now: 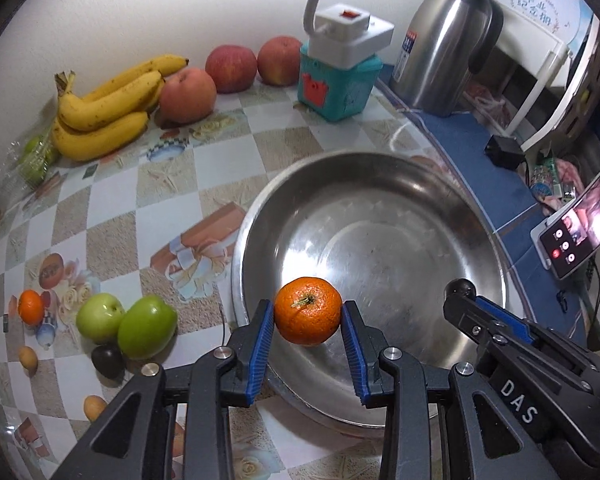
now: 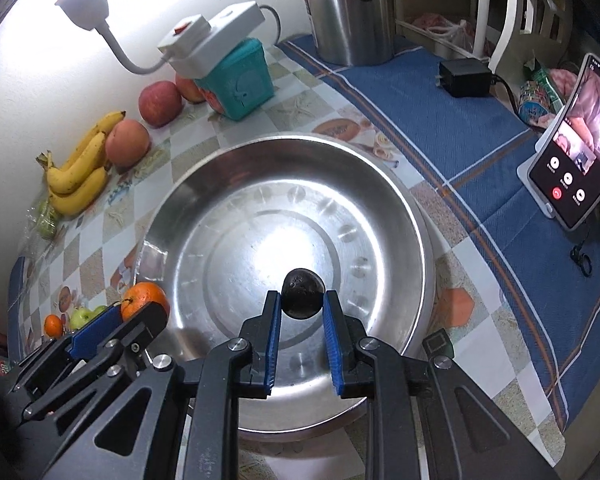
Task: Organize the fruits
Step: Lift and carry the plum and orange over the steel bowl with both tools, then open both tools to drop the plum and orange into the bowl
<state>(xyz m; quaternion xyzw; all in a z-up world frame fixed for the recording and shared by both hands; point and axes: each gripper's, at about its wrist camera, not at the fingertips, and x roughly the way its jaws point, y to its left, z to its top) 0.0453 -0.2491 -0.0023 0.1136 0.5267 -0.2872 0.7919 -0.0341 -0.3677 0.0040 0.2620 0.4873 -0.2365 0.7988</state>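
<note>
White letters "DAS" read clearly on the black arm of the right gripper (image 1: pixel 460 292) as it pokes into the left wrist view; the label on the steel thermos (image 1: pixel 440 40) far right is too small to read, and the phone (image 1: pixel 576 232) on its stand at the right shows a call screen. Now the fruit: the left gripper (image 1: pixel 309 312) is clenched on an orange (image 1: pixel 308 310), blue pads pressed to both its sides, stem facing the camera, held above the near left rim of the steel bowl (image 1: pixel 380 184). The right gripper (image 2: pixel 299 298) is grasping a small dark fruit (image 2: pixel 302 297) between its pads, held over the middle of the bowl (image 2: pixel 228 184). The bowl itself holds nothing on its shiny bottom. On the checked tablecloth (image 1: pixel 112 216) left of the bowl lie two green apples (image 1: pixel 126 324), a second small orange (image 1: pixel 31 306) and another dark fruit (image 1: pixel 107 360). Far left against the wall: bananas (image 1: pixel 108 108) and three red apples (image 1: pixel 230 68), beside a teal box (image 1: pixel 336 84).
</note>
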